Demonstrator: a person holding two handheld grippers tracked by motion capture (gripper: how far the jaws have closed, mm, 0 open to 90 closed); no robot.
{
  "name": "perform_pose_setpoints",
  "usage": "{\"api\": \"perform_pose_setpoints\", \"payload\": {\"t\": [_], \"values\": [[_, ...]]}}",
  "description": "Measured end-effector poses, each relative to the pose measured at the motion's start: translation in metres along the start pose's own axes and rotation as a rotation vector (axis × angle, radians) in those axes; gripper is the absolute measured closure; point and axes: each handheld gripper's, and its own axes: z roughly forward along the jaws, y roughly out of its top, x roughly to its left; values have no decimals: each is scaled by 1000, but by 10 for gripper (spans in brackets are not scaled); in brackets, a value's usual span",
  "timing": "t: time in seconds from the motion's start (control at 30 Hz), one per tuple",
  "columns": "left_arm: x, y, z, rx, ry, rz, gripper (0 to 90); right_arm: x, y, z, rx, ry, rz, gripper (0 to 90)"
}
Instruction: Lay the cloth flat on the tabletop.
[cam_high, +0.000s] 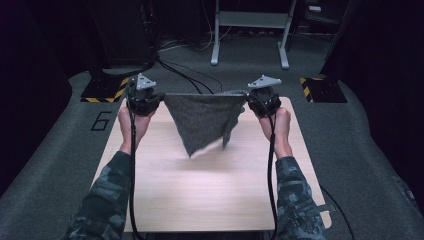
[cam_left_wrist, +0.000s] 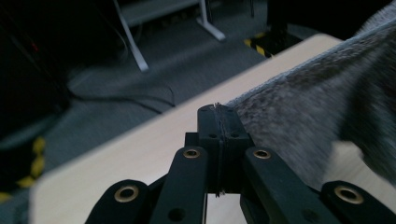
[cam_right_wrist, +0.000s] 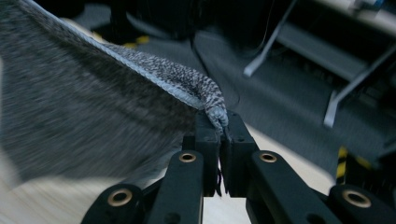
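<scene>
Above table (cam_high: 210, 200), claws (cam_left_wrist: 218, 112) clamped on cloth (cam_high: 202, 120)

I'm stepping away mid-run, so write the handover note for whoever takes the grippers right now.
Left gripper: shut on one top corner of the grey cloth.
Right gripper: shut on the opposite top corner, the fabric bunched between its jaws.
Cloth: held up above the wooden table, top edge stretched between the grippers, the rest hanging to a point that looks just clear of the surface.
Done: both corners gripped, cloth lifted.
Left: probably laying it flat or folding it; keep both grips closed until it is down.
</scene>
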Motion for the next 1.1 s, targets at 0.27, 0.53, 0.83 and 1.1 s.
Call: {"api": "perform_pose_setpoints", "payload": {"t": [0.27,0.53,0.83,1.1], "values": [[-56,-90,-26,54,-90,114,892,47,-82,-31,46,93,-84,830],[-99,-199,-16,213,-255,16,888,94,-198,-16,220,238,9,771],[-97,-226,-41,208,-365,-120,531,88,-228,-48,195,336,132,471],[-74,-188,-11,159,-321,-146,248,70,-194,-19,148,279,161,258]]}}
